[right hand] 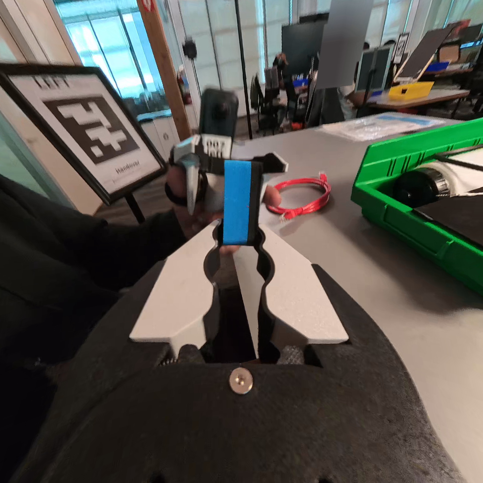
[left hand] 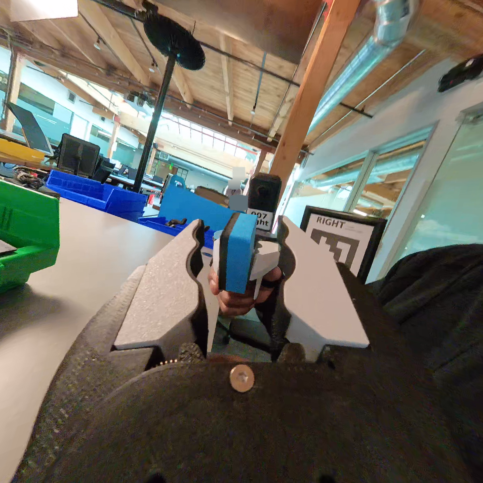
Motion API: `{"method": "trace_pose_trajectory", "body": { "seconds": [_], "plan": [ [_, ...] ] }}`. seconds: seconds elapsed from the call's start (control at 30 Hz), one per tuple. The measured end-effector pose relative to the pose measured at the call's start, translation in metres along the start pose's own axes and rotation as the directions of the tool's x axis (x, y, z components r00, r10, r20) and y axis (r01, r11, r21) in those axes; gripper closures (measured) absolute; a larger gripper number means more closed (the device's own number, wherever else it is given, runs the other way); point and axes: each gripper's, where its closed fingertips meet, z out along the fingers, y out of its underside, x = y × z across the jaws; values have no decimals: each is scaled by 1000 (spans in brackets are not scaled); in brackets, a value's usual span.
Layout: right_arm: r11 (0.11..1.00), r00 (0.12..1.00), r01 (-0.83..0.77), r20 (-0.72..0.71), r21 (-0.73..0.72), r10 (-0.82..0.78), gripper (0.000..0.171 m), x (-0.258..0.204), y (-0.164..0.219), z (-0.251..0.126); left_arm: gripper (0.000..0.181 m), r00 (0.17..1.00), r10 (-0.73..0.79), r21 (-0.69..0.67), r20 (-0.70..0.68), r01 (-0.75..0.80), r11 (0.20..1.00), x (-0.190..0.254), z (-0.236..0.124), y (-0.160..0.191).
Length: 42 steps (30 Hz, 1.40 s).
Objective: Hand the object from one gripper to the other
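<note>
A blue block with a black layer (right hand: 236,203) stands upright in the air over the table edge. My right gripper (right hand: 239,230) is shut on its lower end, with both white fingertips pressed against its sides. In the left wrist view the same block (left hand: 239,251) sits between the tips of my left gripper (left hand: 240,224), which is wide open and touches neither side. The right gripper's white fingers (left hand: 265,257) show behind the block there. In the right wrist view the left gripper's fingers (right hand: 193,183) are spread on either side of the block's upper part.
A grey table (right hand: 366,287) carries a green bin (right hand: 418,209) and a coiled red cable (right hand: 303,196). The green bin (left hand: 26,230) and blue bins (left hand: 104,193) show in the left wrist view. Framed marker signs (left hand: 342,235) (right hand: 86,125) stand beside the table. Dark sleeves lie close by. Some 5 centimeters of space lies between my two pairs of fingers.
</note>
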Motion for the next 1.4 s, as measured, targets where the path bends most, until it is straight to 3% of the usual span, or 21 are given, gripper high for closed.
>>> {"method": "trace_pose_trajectory", "body": {
  "seconds": [0.07,0.13,0.17,0.23,0.3,0.4,0.47,0.63,0.7,0.73,0.77,0.83,0.93,1.0,1.03,1.1,1.17,1.2,1.23,1.33,1.4],
  "plan": [
    [995,999,44,2,-94,-44,148,-4,13,2,124,998,67,-110,13,-65,992,2,0,11],
    [984,997,80,-9,-159,-82,148,-5,21,3,149,989,147,-300,17,-135,944,0,1,38],
    [982,995,93,-26,-162,-99,146,-4,21,4,153,982,189,-320,14,-175,931,0,0,42],
    [996,996,64,-57,-61,-68,138,1,6,3,156,978,200,-235,51,-183,955,-2,2,27],
    [999,1000,-6,-29,33,7,116,1,-6,3,157,994,97,-35,45,-96,995,0,0,-1],
    [992,998,-64,-21,110,67,123,2,-11,10,159,1000,-29,126,-2,29,992,1,0,-12],
    [992,999,-49,1,114,50,147,-3,-10,14,155,998,-58,83,-16,59,995,1,8,1],
    [998,1000,16,10,-62,-16,149,-6,10,6,123,1000,0,-23,-31,0,1000,4,2,4],
    [989,999,52,21,-139,-50,148,-8,20,3,131,998,67,-139,-11,-68,988,4,3,19],
    [983,998,67,16,-170,-65,148,-8,23,2,152,994,107,-223,-12,-107,969,4,3,32],
    [980,997,76,10,-184,-76,147,-7,25,1,155,988,152,-248,-7,-149,957,3,3,36],
    [993,998,54,-12,-105,-56,142,-3,13,-1,157,987,158,-178,22,-152,972,1,6,27],
    [999,1000,-30,7,35,30,117,-1,-4,1,158,1000,12,84,8,-13,996,-1,2,-5],
    [995,998,-58,8,82,58,127,0,-8,6,159,998,-61,151,-24,64,986,-1,3,-7],
    [994,999,-48,4,99,48,147,0,-9,7,158,997,-77,132,-25,80,988,-2,6,-1],
    [997,999,-32,15,75,31,148,-3,-6,7,154,997,-71,108,-31,74,991,0,9,3],
    [1000,1000,-9,20,9,8,148,-4,0,3,125,998,-51,71,-36,54,996,3,7,2],
    [1000,1000,8,23,-29,-7,148,-5,5,0,121,999,-24,31,-27,25,999,2,7,4],
    [997,999,22,35,-74,-19,148,-7,10,-1,121,1000,12,-16,-14,-13,1000,2,6,9],
    [989,998,59,12,-136,-58,146,-5,17,-5,156,992,128,-196,8,-124,973,1,9,34],
    [998,1000,25,-9,-53,-25,138,0,5,-5,158,988,149,-120,35,-144,982,1,11,24]
  ]
}}
